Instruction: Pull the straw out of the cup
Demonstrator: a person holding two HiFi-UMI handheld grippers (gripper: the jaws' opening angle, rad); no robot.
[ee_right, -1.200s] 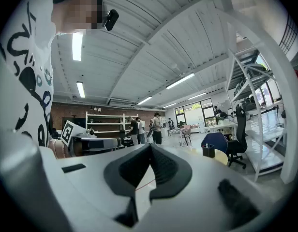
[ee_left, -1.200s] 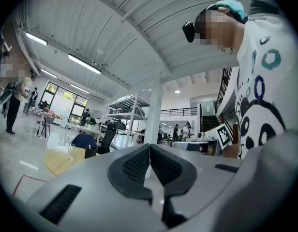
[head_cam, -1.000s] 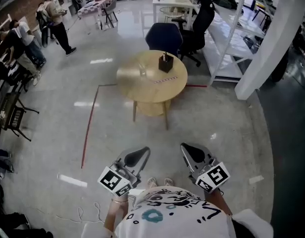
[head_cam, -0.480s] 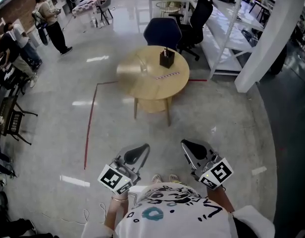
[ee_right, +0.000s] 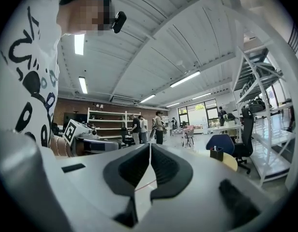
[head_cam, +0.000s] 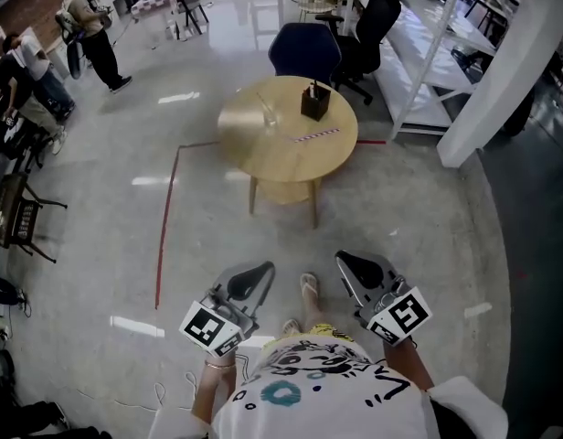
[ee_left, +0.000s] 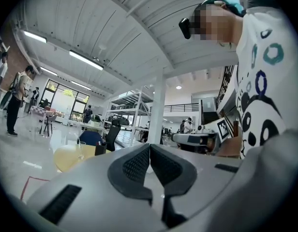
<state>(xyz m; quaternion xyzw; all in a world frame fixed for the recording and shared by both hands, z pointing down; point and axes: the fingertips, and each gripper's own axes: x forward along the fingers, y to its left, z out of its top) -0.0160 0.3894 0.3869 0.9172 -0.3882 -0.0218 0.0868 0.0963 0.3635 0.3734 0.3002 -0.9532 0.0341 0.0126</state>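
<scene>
Far ahead stands a round wooden table (head_cam: 287,154). On it are a clear glass cup (head_cam: 269,116), a black box (head_cam: 314,102) with sticks in it, and a striped straw (head_cam: 316,135) lying flat. From here I cannot tell whether a straw stands in the cup. My left gripper (head_cam: 257,278) and right gripper (head_cam: 353,268) hang side by side low in the head view, well short of the table. Both are shut and hold nothing. The left gripper view shows its jaws (ee_left: 150,148) touching, with the table (ee_left: 67,157) and cup (ee_left: 81,149) small in the distance. The right gripper (ee_right: 150,147) also has its jaws together.
A blue chair (head_cam: 303,51) and a black office chair (head_cam: 368,27) stand behind the table. White shelving (head_cam: 419,53) and a white pillar (head_cam: 501,71) are at the right. A red floor line (head_cam: 165,231) runs left of the table. People (head_cam: 85,26) stand far left.
The view has shifted a little closer to the table, and a sandalled foot has stepped forward between the grippers. Both grippers remain shut and held as before.
</scene>
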